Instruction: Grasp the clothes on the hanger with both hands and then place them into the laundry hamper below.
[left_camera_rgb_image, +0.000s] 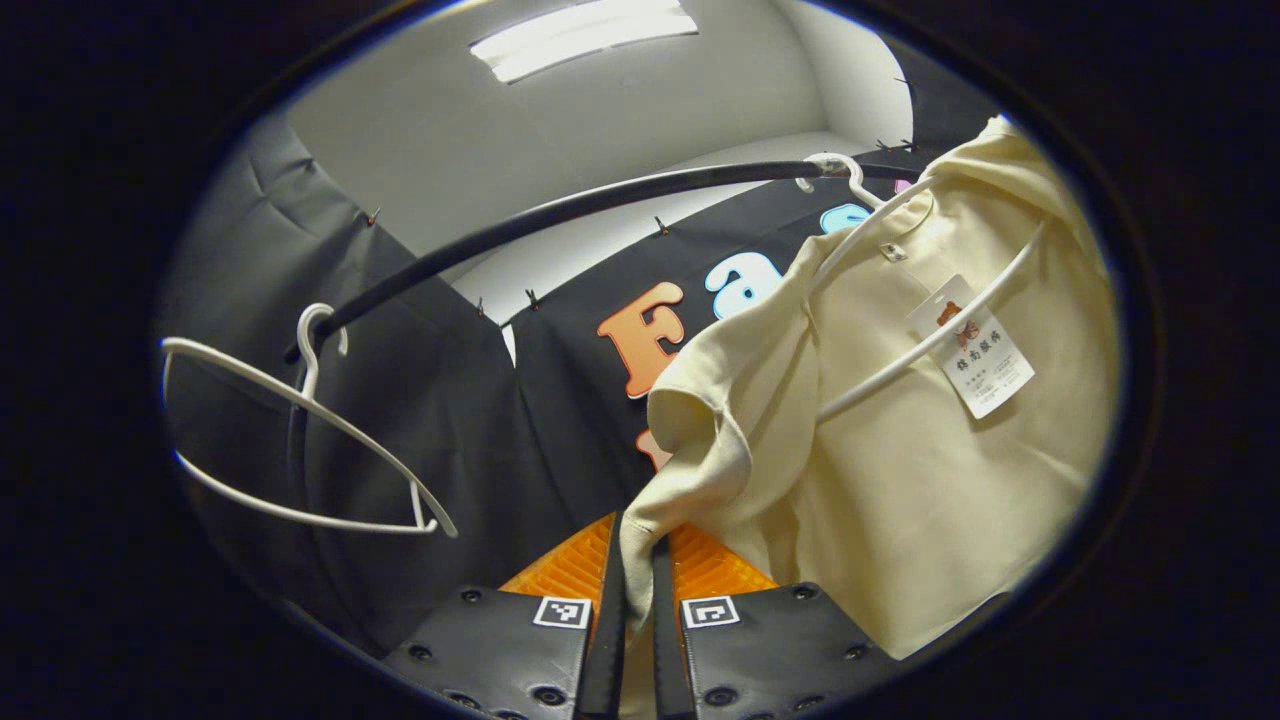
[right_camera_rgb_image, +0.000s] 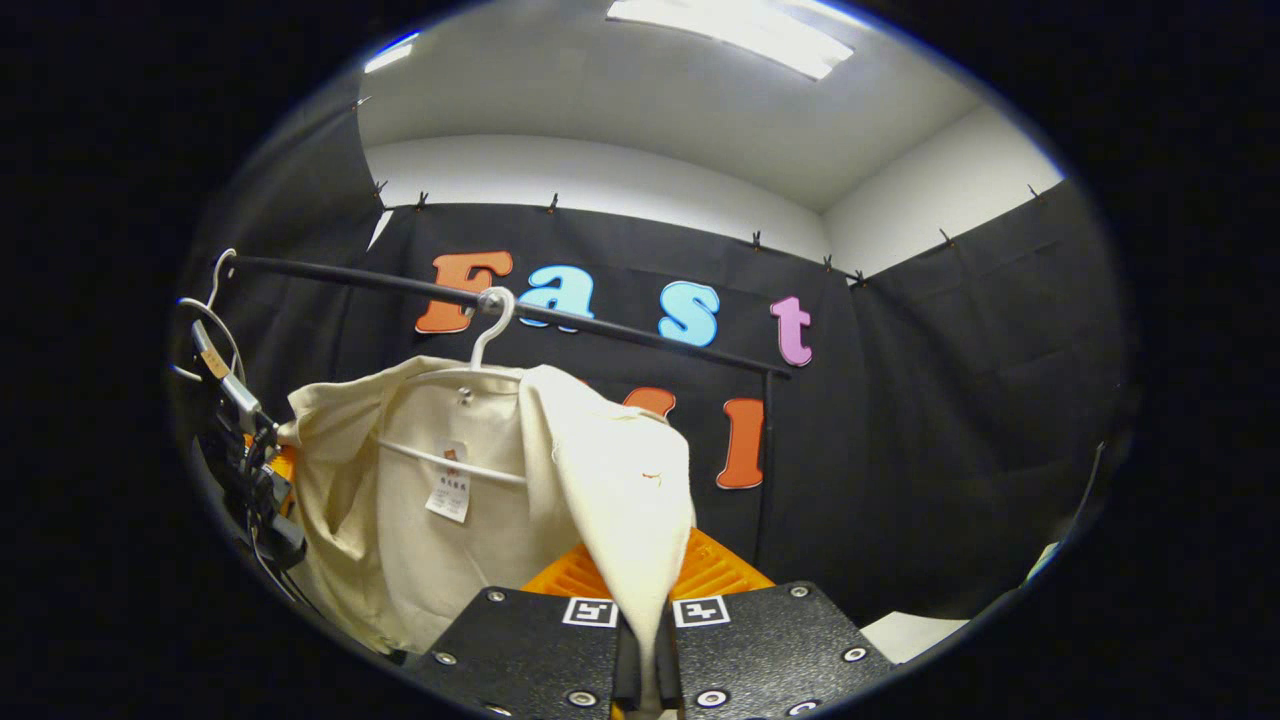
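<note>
A cream shirt (left_camera_rgb_image: 900, 470) hangs on a white hanger (left_camera_rgb_image: 930, 340) hooked over the black rail (left_camera_rgb_image: 560, 215). My left gripper (left_camera_rgb_image: 637, 570) is shut on the shirt's left front edge, the cloth running down between its fingers. In the right gripper view the same cream shirt (right_camera_rgb_image: 420, 500) hangs from the hanger (right_camera_rgb_image: 490, 330) on the rail (right_camera_rgb_image: 600, 325), and my right gripper (right_camera_rgb_image: 645, 600) is shut on its right front flap. The left gripper (right_camera_rgb_image: 250, 470) appears there at the shirt's far left edge. A paper tag (left_camera_rgb_image: 975, 350) dangles inside the collar.
An empty white hanger (left_camera_rgb_image: 300, 440) hangs on the rail to the left in the left gripper view. Black cloth walls the booth behind and to the sides. A pale surface (right_camera_rgb_image: 910, 635) lies low at the right in the right gripper view.
</note>
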